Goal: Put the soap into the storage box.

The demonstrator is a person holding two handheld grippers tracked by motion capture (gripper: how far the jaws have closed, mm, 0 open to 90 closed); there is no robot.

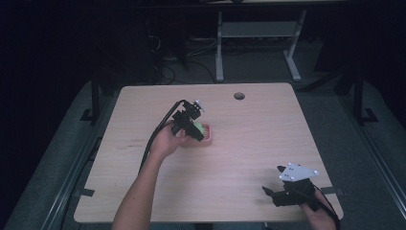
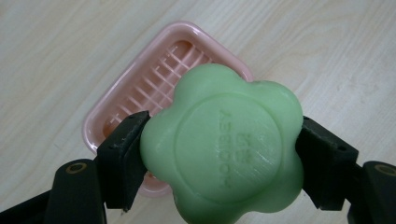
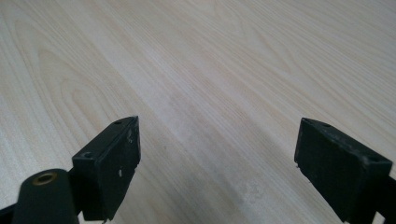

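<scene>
The left tongs (image 2: 222, 149) are clenched on a pale green, flower-shaped bar of soap (image 2: 224, 144), one black jaw pressed against each side of it. The soap has raised lettering on its round middle and is held above a pink plastic soap dish (image 2: 140, 88) with a ribbed grid floor; whether the soap touches the dish cannot be told. In the high view the left tongs (image 1: 197, 130) and the dish (image 1: 207, 136) sit close to the centre of the worktop (image 1: 249, 143), a little toward 11 o'clock, with the person's forearm (image 1: 136, 191) coming up from 7 o'clock.

The right tongs (image 3: 217, 158) are released, the jaws standing wide apart over bare wood with nothing between them. In the high view they (image 1: 270, 194) rest low near the worktop's 5 o'clock corner, well apart from the dish, with a grey three-cornered plate (image 1: 298, 171) on top.

The worktop is a light, rounded-corner wooden board with fine grain and a round cable hole (image 1: 239, 96) near its 12 o'clock edge. The room around it is dark: grey floor, a white-legged table frame (image 1: 220, 48) at 12 o'clock and loose cables (image 1: 167, 62) at 11 o'clock.
</scene>
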